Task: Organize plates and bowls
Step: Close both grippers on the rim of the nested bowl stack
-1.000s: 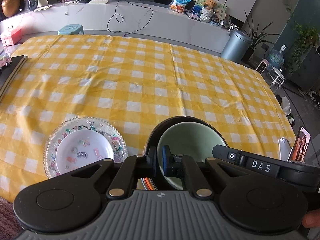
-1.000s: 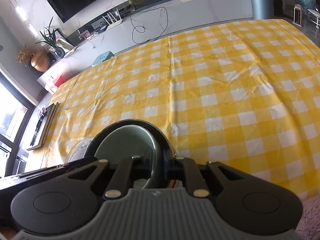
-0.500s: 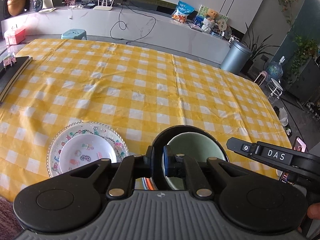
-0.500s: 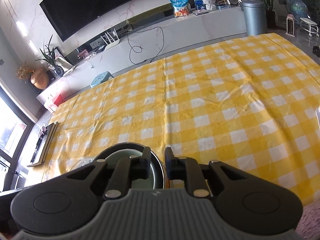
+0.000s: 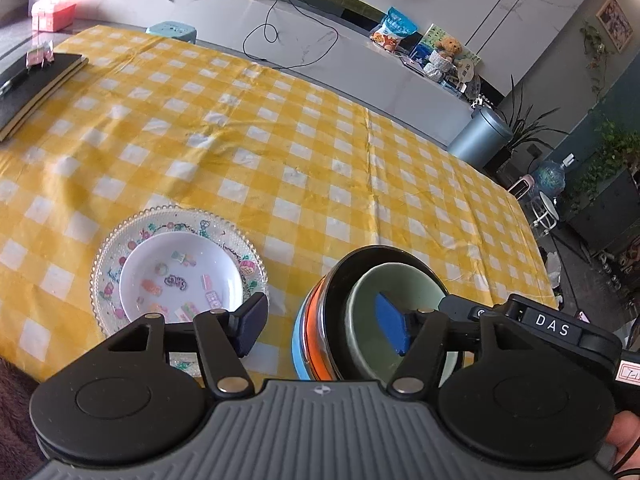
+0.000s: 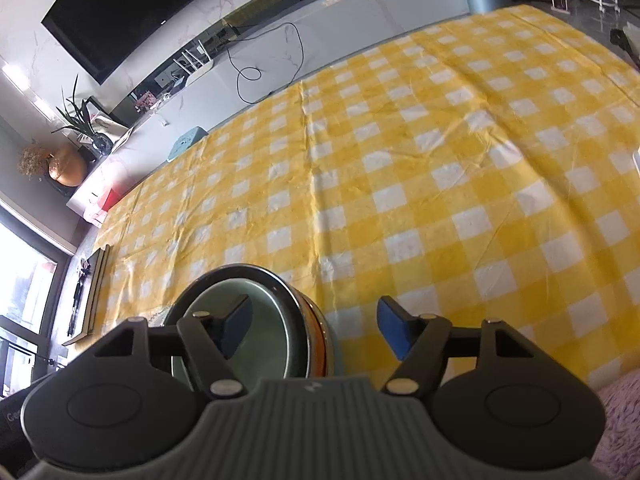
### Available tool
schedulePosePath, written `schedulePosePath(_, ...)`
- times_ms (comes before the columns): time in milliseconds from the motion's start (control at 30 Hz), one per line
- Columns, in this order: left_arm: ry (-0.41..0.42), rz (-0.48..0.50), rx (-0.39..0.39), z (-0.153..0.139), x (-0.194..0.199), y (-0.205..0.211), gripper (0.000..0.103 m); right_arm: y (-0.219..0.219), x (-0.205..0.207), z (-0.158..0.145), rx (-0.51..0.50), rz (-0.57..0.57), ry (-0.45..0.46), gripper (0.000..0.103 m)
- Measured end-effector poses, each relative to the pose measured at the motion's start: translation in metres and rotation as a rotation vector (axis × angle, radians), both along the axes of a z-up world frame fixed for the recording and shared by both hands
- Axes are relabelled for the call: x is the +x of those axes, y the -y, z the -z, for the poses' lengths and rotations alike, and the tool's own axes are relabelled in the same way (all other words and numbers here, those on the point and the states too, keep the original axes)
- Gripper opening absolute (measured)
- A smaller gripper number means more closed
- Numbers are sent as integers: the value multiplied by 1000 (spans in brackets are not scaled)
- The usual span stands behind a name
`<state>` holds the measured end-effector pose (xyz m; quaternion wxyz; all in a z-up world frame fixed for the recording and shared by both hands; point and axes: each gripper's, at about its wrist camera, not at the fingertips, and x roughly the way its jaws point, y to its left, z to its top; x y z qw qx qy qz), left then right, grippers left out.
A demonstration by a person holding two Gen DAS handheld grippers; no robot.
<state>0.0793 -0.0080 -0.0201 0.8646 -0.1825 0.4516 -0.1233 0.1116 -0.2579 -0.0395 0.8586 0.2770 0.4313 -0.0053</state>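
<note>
A nested stack stands near the table's front edge: a pale green bowl (image 5: 400,280) inside a black bowl (image 5: 340,280), on orange and blue bowls (image 5: 314,340). My left gripper (image 5: 322,328) straddles the stack's left rim. Its jaws are opening and the pads stand clear of the rim. In the right wrist view my right gripper (image 6: 316,330) straddles the right rim of the same stack (image 6: 276,332). Its jaws are opening too and hold nothing. Left of the stack a white decorated bowl (image 5: 180,280) sits on a beaded glass plate (image 5: 120,236).
A yellow checked cloth (image 5: 320,140) covers the table. Dark notebooks (image 5: 32,84) lie at its far left edge. Beyond the table are a grey bin (image 5: 480,140), a teal stool (image 5: 172,32) and a long white counter. Purple fuzzy fabric (image 6: 624,412) lies at the near edge.
Both grippers were shut on the black bowl's rim and have let go, their jaws now wide. The left view has rolled and shifted a little; the stack stays put.
</note>
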Motion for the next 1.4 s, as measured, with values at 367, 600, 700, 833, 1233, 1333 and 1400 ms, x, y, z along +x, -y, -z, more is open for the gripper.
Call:
schedulePosePath(367, -122, -59, -141, 31, 7, -3, 78, 6, 4, 24, 130, 17, -101, 71)
schedulePosePath(600, -154, -46, -160, 43, 9, 3, 78, -1, 6, 31, 149, -8, -128, 71)
schedulePosePath(700, -165, -45, -166, 48, 10, 3, 78, -1, 7, 31, 153, -9, -130, 71)
schedulePosePath(833, -175, -43, -182, 55, 12, 7, 77, 2, 9, 35, 163, 6, -141, 67)
schedulePosePath(1233, -208, -46, -189, 67, 19, 8, 62, 10, 14, 60, 325, 39, -223, 52)
schedulePosePath(1333, -212, -45, -191, 68, 21, 7, 62, 9, 14, 61, 324, 40, -224, 50)
schedulePosePath(1400, -211, -41, -187, 67, 22, 8, 62, 8, 13, 60, 317, 39, -223, 49)
